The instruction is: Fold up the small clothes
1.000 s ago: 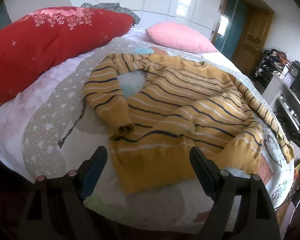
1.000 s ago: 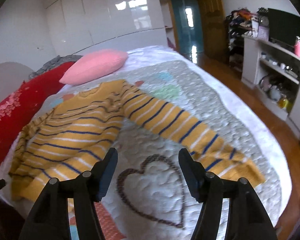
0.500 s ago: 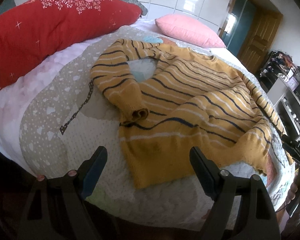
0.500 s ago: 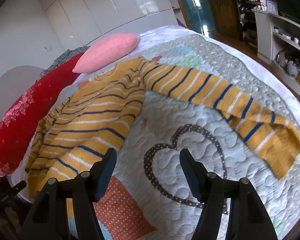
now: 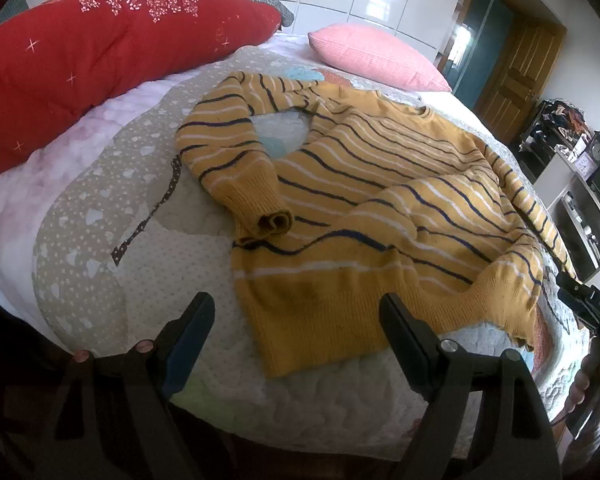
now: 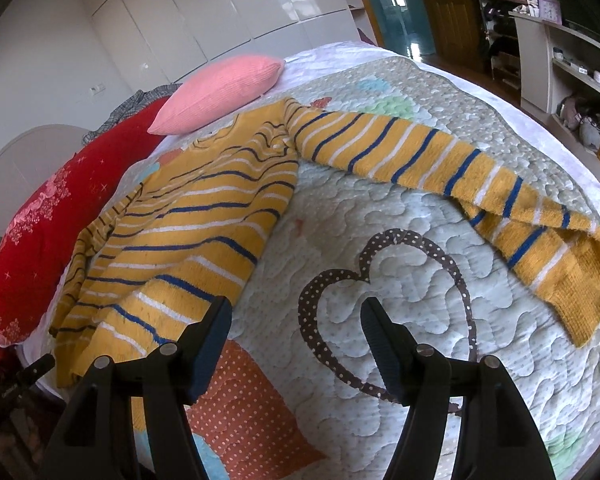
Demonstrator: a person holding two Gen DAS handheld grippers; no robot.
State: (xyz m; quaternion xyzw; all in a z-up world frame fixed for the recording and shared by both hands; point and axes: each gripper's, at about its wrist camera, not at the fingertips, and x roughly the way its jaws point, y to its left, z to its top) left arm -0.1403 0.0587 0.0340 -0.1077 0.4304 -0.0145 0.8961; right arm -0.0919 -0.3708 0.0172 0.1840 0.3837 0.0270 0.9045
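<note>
Yellow striped sweater (image 5: pixel 380 208) lies face-down-flat on the quilted bed (image 6: pixel 400 264), not folded yet: one sleeve (image 5: pixel 236 160) curled in over the body, the other sleeve (image 6: pixel 452 176) stretched out sideways. Left gripper (image 5: pixel 296 320) hovers jaws apart over the hem, nothing between them, likely lining up on that edge. Right gripper (image 6: pixel 296 320) also empty, jaws apart, above bare quilt beside the hem corner.
</note>
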